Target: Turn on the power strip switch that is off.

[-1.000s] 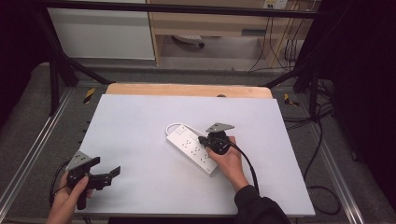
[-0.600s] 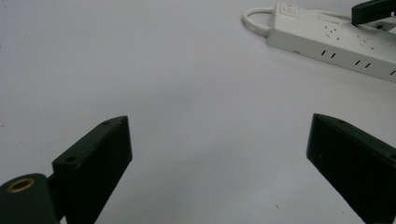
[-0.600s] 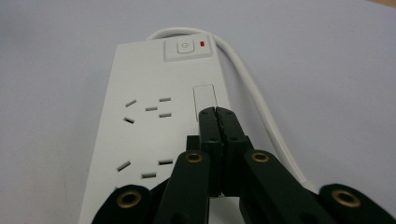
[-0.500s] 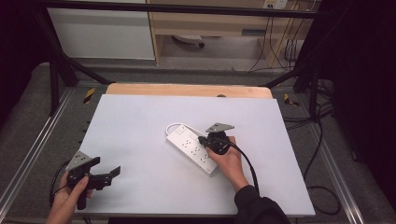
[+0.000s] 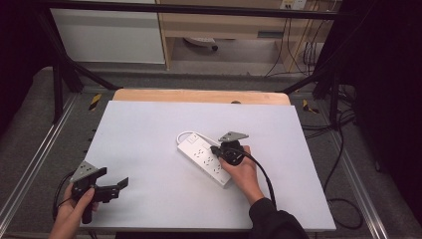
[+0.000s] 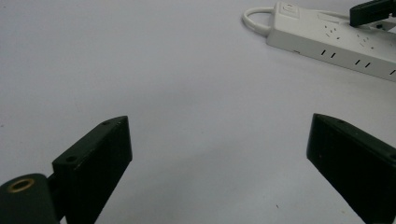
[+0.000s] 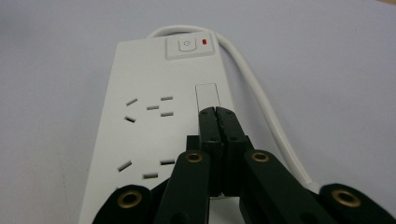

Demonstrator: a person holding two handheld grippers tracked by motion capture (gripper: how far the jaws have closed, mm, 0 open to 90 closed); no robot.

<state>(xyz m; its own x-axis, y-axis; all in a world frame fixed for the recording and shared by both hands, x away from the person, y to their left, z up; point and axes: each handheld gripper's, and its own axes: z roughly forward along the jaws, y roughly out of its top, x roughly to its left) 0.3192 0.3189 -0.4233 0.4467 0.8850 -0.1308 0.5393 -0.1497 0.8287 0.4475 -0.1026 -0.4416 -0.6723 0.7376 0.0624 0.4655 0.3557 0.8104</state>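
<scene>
Power strip (image 5: 207, 160), white, lying flat on the white table top (image 5: 149, 129), a little right of the table's middle in the high view, set on a diagonal. We take the strip as our landmark throughout. At its far end we see a square switch (image 7: 187, 45) with a small red light (image 7: 204, 42) beside it; below the switch run groups of socket slots. A white cord (image 7: 261, 100) leaves the strip at the switch end, loops round that end and runs back along one long side, just beside the housing.

Right gripper (image 7: 218, 114): held in the person's right hand (image 5: 244, 172), directly above the strip. In the right gripper view we see its two black jaws pressed together with nothing between them, their tips over the strip's top face just short of a pale rectangular panel (image 7: 208, 96) that lies between tips and switch. We cannot tell whether the tips touch the housing.

Left gripper (image 5: 113, 185): held in the left hand (image 5: 74, 211), well apart from the strip, near the table's near-left corner. In the left gripper view we see its jaws spread wide over bare table, holding nothing, the strip lying far off beyond them.
</scene>
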